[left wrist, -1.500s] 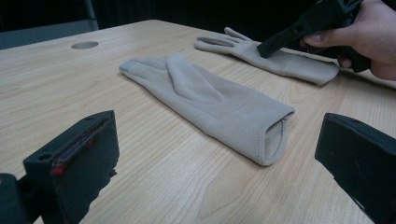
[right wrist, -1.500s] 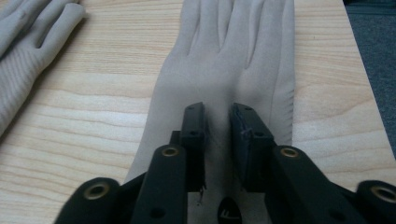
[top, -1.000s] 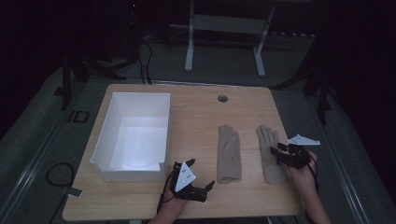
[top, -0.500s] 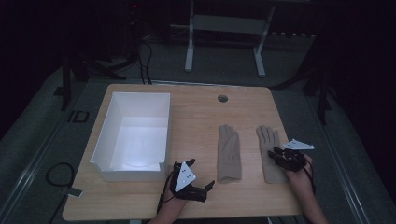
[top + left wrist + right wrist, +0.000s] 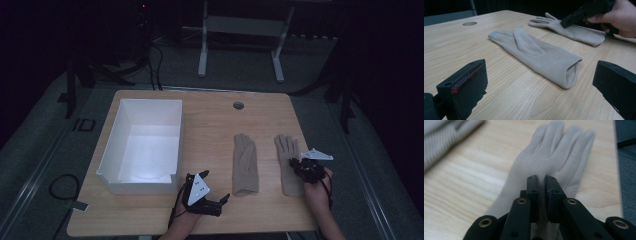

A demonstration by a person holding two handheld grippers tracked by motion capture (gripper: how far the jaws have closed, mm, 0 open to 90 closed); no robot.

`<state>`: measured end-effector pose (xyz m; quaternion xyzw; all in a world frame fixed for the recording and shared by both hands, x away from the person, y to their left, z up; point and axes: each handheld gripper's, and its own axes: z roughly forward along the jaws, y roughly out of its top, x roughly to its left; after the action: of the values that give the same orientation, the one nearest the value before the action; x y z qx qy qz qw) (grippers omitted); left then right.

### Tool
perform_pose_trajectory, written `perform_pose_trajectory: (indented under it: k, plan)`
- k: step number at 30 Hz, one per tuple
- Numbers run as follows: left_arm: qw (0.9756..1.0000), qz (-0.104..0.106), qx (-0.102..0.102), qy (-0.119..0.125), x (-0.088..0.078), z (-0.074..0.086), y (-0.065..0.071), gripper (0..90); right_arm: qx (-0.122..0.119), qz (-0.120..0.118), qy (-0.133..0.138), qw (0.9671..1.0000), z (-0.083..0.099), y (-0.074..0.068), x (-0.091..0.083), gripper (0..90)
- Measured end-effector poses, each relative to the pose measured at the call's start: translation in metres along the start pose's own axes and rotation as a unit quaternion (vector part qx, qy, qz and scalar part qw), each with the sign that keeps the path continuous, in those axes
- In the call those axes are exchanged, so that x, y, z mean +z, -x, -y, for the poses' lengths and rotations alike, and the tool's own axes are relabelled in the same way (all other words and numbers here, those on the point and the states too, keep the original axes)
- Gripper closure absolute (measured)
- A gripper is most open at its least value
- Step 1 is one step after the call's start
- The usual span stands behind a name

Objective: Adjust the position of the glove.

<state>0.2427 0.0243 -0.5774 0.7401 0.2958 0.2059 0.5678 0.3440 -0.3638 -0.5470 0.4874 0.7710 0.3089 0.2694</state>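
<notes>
Since the right gripper [image 5: 541, 178] has just been closing, its jaws now pinching a fold of the right-hand glove [image 5: 288, 165] lying flat near the table [image 5: 210, 120] edge, expect light, limp, floppy cloth; the left gripper [image 5: 217, 202] waits wide open beside the other glove [image 5: 536, 55].

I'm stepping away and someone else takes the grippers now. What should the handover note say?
Right hand-held gripper: its jaws have just been closing and now pinch the fabric of the right glove, which lies flat near the table's right edge.
Left hand-held gripper: open, holding nothing, resting near the front edge and facing the cuff of the left glove.
White box: at the left, nothing visible in it.
Done: right glove gripped.
Left: probably lift it into the box, then the other glove.
</notes>
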Motion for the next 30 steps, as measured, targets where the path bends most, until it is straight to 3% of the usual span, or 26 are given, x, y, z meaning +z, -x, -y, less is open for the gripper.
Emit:
perform_pose_trajectory:
  k: [7, 11, 17, 20, 30]
  plan:
    - [1.0000, 0.000, 0.001, 0.000, 0.000, 0.000, 0.000, 0.2, 0.047, 0.006, 0.042, 0.9980, -0.019, 0.000, -0.024, 82.9]
    - [1.0000, 0.000, 0.000, 0.000, 0.000, 0.000, 0.000, 0.2, 0.059, 0.020, 0.062, 0.9961, -0.031, -0.004, -0.037, 82.9]
    - [1.0000, 0.000, 0.000, 0.000, 0.000, 0.000, 0.000, 0.2, 0.061, 0.019, 0.083, 0.9945, -0.050, -0.016, -0.049, 82.9]
    - [1.0000, 0.000, 0.000, 0.000, 0.000, 0.000, 0.000, 0.2, 0.064, 0.001, 0.103, 0.9926, -0.067, -0.028, -0.056, 82.9]
    - [1.0000, 0.000, 0.001, 0.000, 0.000, 0.000, 0.000, 0.2, 0.056, -0.016, 0.113, 0.9919, -0.092, -0.065, -0.049, 82.8]
